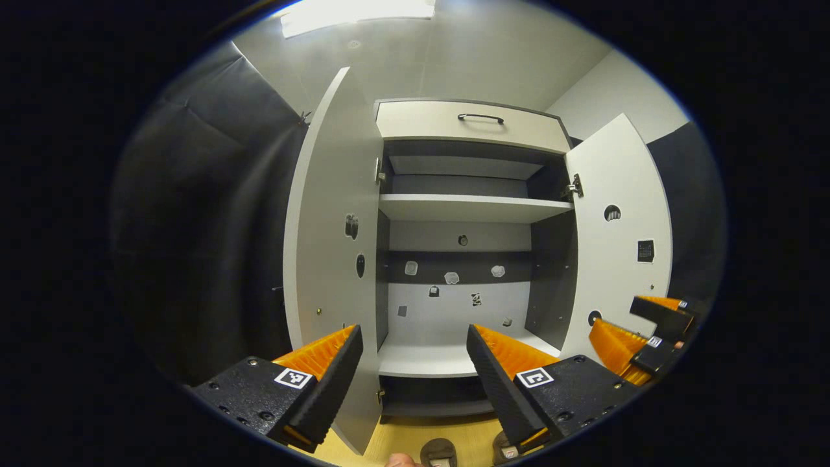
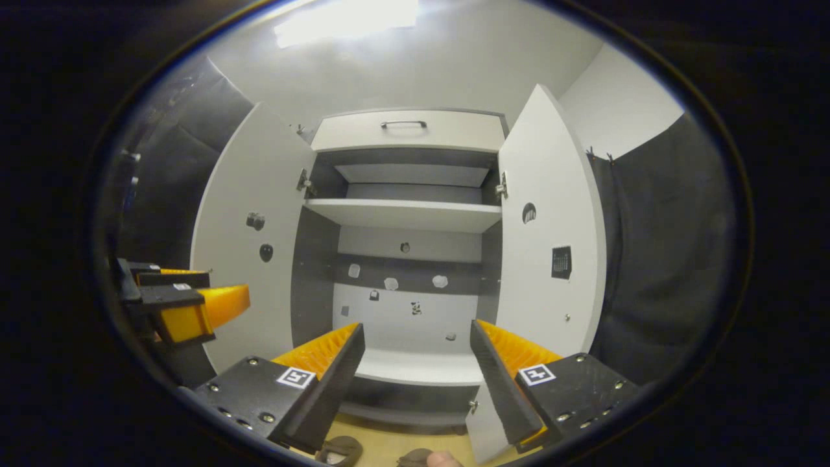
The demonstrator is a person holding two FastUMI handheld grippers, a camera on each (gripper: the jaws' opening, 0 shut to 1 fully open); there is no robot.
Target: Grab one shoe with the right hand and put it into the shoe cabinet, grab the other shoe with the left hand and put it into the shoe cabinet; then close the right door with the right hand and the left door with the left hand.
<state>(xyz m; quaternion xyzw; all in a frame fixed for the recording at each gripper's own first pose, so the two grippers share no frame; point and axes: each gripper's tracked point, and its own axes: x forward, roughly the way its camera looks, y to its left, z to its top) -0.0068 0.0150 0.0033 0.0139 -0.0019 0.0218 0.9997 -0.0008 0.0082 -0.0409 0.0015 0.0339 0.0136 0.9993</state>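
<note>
Two shoes lie on the pale wood floor [image 1: 415,441] at the very bottom of both views, just in front of the shoe cabinet [image 1: 463,207]: in the left gripper view one shoe [image 1: 438,451] sits beside the other shoe [image 1: 506,447], and in the right gripper view the same pair shows as dark shapes at the lower edge, too cut off to tell their make or which way they point. Neither is inside the cabinet, so by my reading the task has hardly begun.

Both grippers are empty. The left gripper [image 1: 415,363] has its jaws spread wide with nothing between them, aimed at the open cabinet; the right gripper [image 2: 418,363] is likewise parted and holds nothing. Each also shows off to the side in the other's view, apart from the cabinet and touching nothing.

Behind them, the cabinet stands with both doors swung out. The left door [image 1: 324,246] and the right door [image 1: 619,240] are fully open, and the lower shelf [image 1: 428,360] is bare and ready to take the shoes. A middle shelf [image 1: 467,207] and a drawer front with a dark handle [image 1: 480,117] sit above.

Everything is left: the right gripper must lift one shoe and place it, the left the other, then each door must be shut.
</note>
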